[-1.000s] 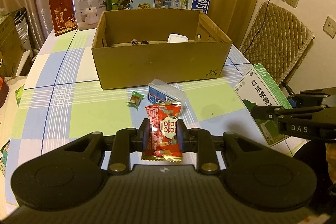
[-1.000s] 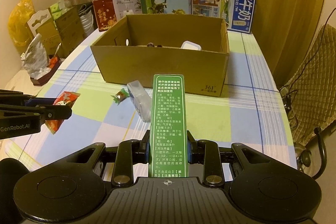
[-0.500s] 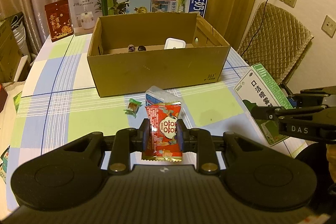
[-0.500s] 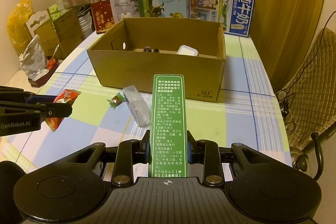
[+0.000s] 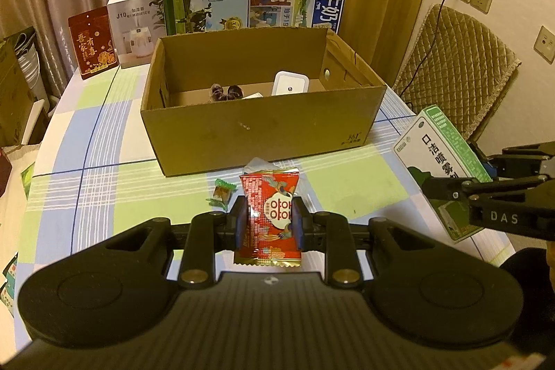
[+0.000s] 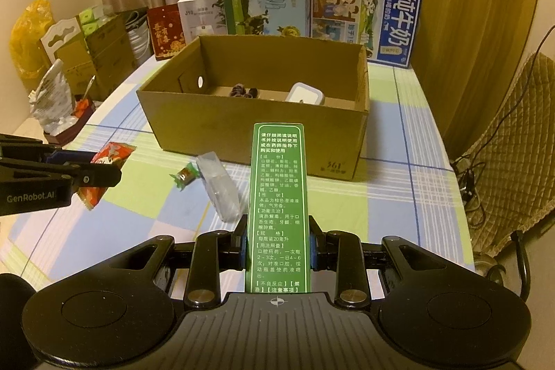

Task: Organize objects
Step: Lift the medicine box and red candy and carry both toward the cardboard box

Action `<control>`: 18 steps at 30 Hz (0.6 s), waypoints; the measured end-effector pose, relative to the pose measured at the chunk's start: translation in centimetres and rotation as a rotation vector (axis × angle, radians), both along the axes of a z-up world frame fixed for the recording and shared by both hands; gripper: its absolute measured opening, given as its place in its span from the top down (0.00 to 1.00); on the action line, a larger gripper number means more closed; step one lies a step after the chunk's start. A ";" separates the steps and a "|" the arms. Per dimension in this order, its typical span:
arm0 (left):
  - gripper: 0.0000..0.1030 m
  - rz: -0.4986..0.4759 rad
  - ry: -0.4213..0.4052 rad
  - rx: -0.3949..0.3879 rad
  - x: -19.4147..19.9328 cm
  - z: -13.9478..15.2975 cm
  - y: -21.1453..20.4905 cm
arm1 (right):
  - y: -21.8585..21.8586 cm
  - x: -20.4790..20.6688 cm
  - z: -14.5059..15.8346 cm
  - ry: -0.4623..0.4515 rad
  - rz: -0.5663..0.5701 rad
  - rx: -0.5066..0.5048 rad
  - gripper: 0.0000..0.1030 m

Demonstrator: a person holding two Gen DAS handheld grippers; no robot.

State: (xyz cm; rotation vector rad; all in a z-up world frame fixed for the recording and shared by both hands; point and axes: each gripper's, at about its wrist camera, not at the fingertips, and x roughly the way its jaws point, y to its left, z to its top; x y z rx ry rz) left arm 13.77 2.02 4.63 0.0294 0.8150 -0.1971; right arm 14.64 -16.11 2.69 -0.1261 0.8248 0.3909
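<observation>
Here, right tongs [image 6: 277,243] clamp the green box [image 6: 277,196] lengthwise toward the carton [image 6: 263,123]; left tongs [image 5: 270,221] clamp an upright sachet [image 5: 270,214].

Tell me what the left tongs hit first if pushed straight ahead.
Probably the near wall of the cardboard box. The left tongs, gripping the red snack packet, seem raised above the clear case; depth is uncertain.

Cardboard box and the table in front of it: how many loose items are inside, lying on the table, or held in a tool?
Held in a tool: 2, red snack packet in the left tool, green carton in the right tool
On the table: 2, green candy, clear plastic case
In the cardboard box: 2 visible, white case, dark lump
Total: 6
</observation>
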 end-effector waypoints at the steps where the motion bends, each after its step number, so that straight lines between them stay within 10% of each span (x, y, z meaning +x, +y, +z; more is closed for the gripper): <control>1: 0.79 0.000 0.001 0.000 0.0 0.0 0.0 | 0.0 0.2 0.0 0.001 0.000 -0.001 0.73; 18: 0.79 -0.024 -0.045 -0.011 7.8 3.5 2.1 | 0.7 6.3 4.0 -0.011 0.027 0.051 0.73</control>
